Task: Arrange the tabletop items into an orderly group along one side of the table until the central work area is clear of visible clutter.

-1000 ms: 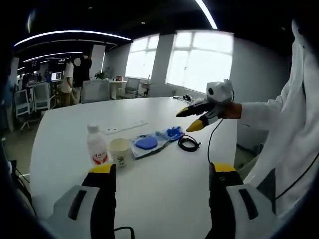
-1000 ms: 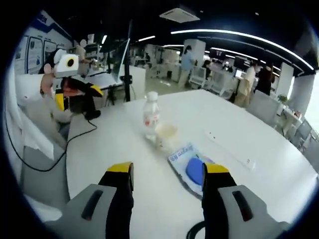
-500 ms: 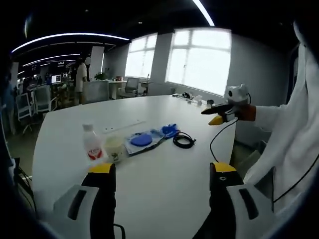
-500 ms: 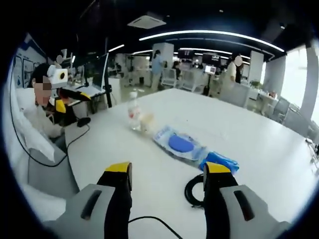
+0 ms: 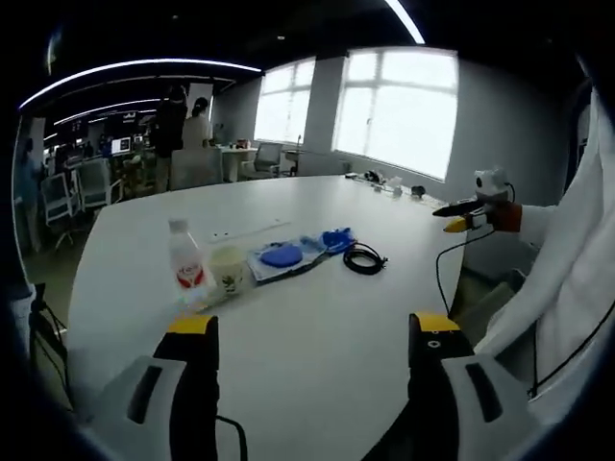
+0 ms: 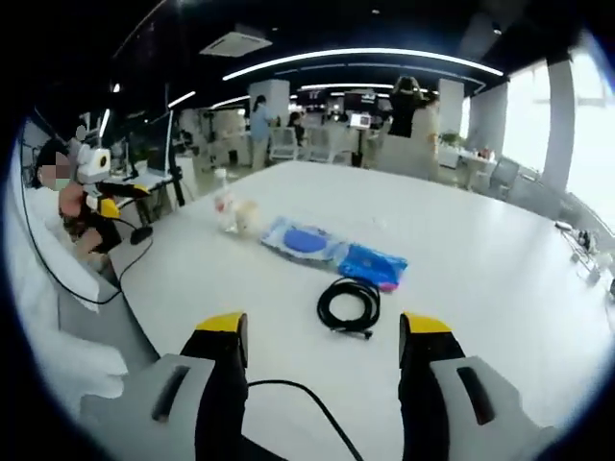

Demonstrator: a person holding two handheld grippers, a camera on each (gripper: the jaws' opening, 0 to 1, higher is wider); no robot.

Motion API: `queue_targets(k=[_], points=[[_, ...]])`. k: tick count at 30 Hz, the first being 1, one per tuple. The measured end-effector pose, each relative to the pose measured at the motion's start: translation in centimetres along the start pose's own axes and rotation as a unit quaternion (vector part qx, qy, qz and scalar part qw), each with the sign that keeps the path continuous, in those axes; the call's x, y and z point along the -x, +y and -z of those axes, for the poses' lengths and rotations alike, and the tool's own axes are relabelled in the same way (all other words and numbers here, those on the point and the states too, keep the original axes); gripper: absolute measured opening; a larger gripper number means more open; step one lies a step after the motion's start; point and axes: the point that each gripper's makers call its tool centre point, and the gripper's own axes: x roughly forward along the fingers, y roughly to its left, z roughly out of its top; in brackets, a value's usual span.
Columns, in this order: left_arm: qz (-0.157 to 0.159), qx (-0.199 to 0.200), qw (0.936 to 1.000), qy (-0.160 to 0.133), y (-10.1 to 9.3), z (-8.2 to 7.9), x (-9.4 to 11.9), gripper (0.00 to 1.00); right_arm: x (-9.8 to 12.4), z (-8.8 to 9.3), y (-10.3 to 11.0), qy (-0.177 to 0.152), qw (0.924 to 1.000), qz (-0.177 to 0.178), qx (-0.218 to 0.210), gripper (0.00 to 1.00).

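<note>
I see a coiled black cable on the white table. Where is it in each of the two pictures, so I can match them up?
Left gripper view: the coiled black cable lies right of centre, at the right end of the row of items.
Right gripper view: it lies near the middle, just above the gap between the jaws, closest of the items.
Shared landmark: the crumpled blue bag, right beside the cable in both.

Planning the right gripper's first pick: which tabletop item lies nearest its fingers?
The coiled black cable, lying just ahead of the right gripper; the other items sit beyond it.
</note>
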Motion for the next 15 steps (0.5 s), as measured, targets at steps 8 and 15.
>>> queue_targets(k=[8, 15], points=[[-0.015, 0.018, 0.9997, 0.011, 0.3, 1.5, -0.1, 0.85, -0.1, 2.2, 1.0, 0.018, 0.9997, -0.007, -0.016, 0.66], [-0.019, 0.032, 0.999, 0.025, 0.3, 2.6, -0.2, 0.87, -0.1, 2.9, 1.1, 0.026, 0.9994, -0.011, -0.02, 0.66]])
